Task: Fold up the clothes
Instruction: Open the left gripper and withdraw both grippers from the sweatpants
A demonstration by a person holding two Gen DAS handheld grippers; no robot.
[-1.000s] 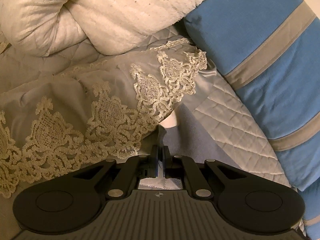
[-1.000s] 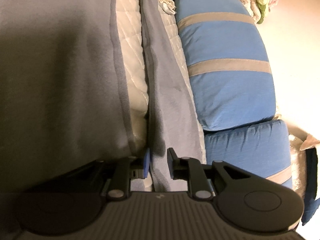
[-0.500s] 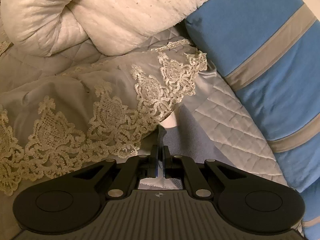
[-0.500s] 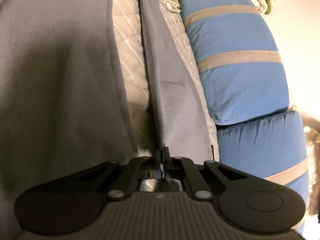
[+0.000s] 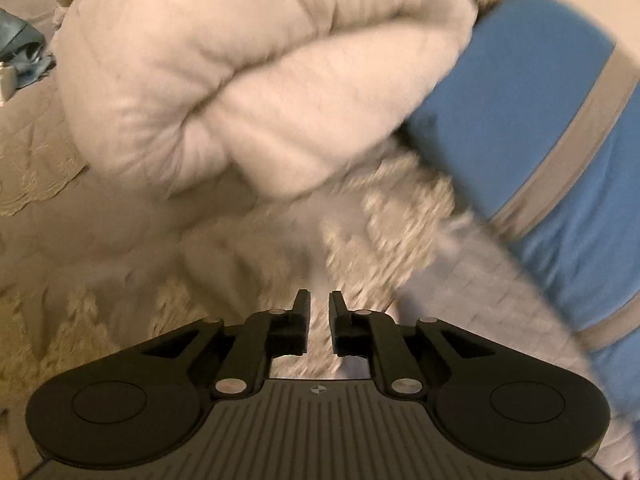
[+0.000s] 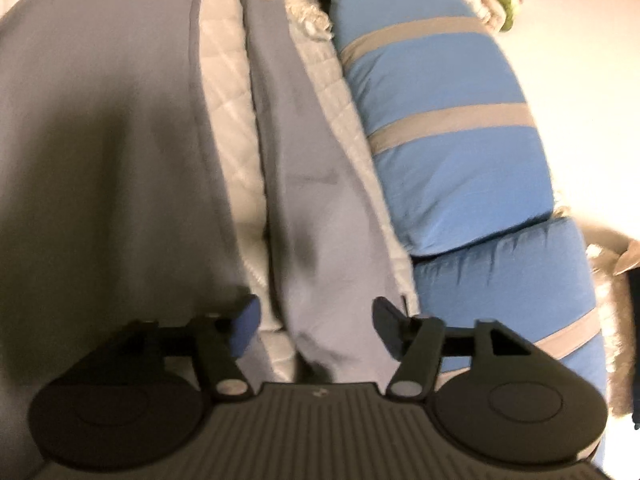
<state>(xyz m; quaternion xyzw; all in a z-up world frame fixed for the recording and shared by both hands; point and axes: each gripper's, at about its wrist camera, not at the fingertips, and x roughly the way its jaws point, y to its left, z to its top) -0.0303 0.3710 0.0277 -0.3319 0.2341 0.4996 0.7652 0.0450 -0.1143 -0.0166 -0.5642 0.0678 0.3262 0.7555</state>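
Note:
A grey garment lies on a quilted bed. In the right wrist view its wide part [image 6: 104, 128] fills the left, and a long narrow grey strip [image 6: 316, 240] runs from the far end down between the jaws. My right gripper [image 6: 316, 320] is opening; its jaws stand wide above the strip without pressing it. In the blurred left wrist view my left gripper [image 5: 319, 306] is opening too, with a narrow gap and nothing between the jaws. It hangs over a lace-edged beige cloth [image 5: 384, 224].
A puffy white duvet [image 5: 240, 80] bulges ahead of the left gripper. Blue pillows with grey stripes [image 6: 448, 128] line the right edge of the bed, also blue pillows [image 5: 560, 128] in the left view. The quilted cover [image 6: 232, 120] shows between the grey parts.
Both grippers let go of the grey strip and opened, the right one wide. The left gripper rose and tilted up, so the duvet now fills its view. The strip lies on the bed.

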